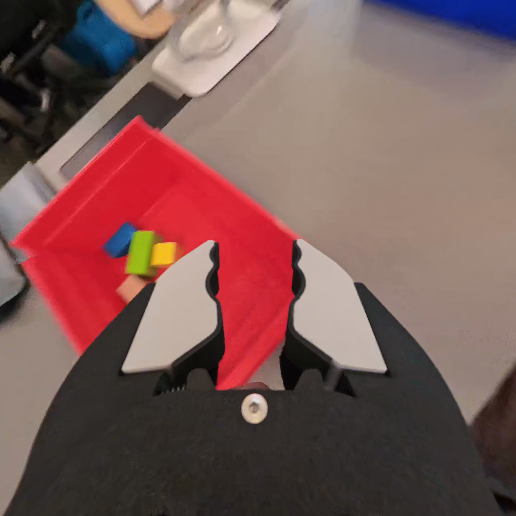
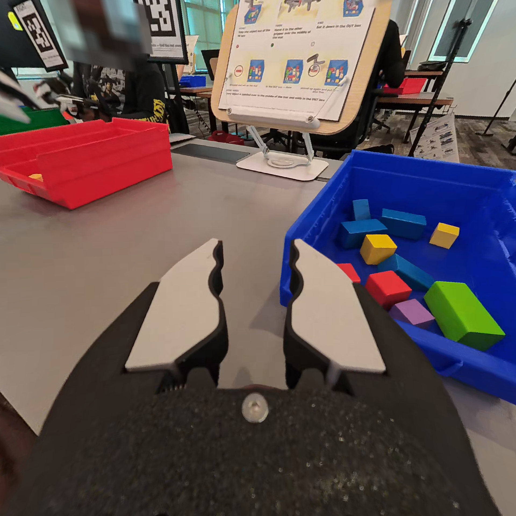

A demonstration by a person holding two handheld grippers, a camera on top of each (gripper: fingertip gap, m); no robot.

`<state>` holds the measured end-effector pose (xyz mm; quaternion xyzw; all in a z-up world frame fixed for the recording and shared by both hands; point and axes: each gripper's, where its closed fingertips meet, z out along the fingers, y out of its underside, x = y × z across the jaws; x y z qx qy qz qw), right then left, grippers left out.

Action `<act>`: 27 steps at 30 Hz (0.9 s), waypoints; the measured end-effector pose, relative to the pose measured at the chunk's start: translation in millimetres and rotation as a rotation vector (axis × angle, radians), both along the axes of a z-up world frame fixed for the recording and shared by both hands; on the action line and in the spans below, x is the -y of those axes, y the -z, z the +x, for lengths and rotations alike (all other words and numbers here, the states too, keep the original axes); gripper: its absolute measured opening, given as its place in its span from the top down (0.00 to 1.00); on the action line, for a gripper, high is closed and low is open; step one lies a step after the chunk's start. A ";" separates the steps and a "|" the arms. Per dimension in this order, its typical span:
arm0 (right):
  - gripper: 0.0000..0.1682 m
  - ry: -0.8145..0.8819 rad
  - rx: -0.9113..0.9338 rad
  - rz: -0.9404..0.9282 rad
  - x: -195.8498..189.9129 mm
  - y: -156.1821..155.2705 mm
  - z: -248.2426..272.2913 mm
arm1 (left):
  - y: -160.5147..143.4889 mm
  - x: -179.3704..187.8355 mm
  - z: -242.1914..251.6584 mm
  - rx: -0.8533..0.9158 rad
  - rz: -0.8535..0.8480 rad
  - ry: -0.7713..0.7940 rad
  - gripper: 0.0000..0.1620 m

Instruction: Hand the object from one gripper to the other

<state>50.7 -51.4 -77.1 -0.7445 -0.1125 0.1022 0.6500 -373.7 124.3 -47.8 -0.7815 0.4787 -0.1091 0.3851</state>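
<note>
Both grippers empty, no block picked yet; the handover has not begun.

Left wrist view: the left gripper (image 1: 254, 251) hangs released, jaws apart with nothing between them, over the red bin (image 1: 181, 195); inside lie a blue block (image 1: 120, 240), a green block (image 1: 141, 252), a yellow cube (image 1: 163, 253) and what seems a pinkish block (image 1: 129, 290), blurred, touching in one cluster; a pinch here could catch two at once or knock the pile aside. Right wrist view: the right gripper (image 2: 256, 252) is likewise released and empty above the grey table (image 2: 139, 251), just beside the blue bin (image 2: 307, 251) holding more blocks, well apart from the red bin (image 2: 97, 167); a handover with a shallow grip might drop the piece.
</note>
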 end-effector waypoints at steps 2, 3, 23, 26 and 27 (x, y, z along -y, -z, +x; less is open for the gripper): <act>0.73 -0.013 0.016 -0.009 0.5 2.4 -2.4 | 12.3 -45.7 -20.9 -0.162 -0.046 -0.056 0.68; 0.74 -0.017 0.024 -0.012 0.7 3.1 -2.9 | 20.3 -65.5 -28.2 -0.232 -0.070 -0.068 0.67; 0.75 -0.038 0.045 -0.062 -0.4 18.3 -1.0 | 139.0 -169.1 -88.9 -0.788 -0.383 -0.026 0.77; 0.75 -0.032 0.061 -0.062 0.1 18.3 -2.1 | 133.9 -170.2 -82.8 -0.751 -0.378 -0.046 0.79; 0.75 -0.031 0.065 -0.060 0.5 17.7 -2.6 | 128.9 -168.0 -78.9 -0.725 -0.368 -0.037 0.79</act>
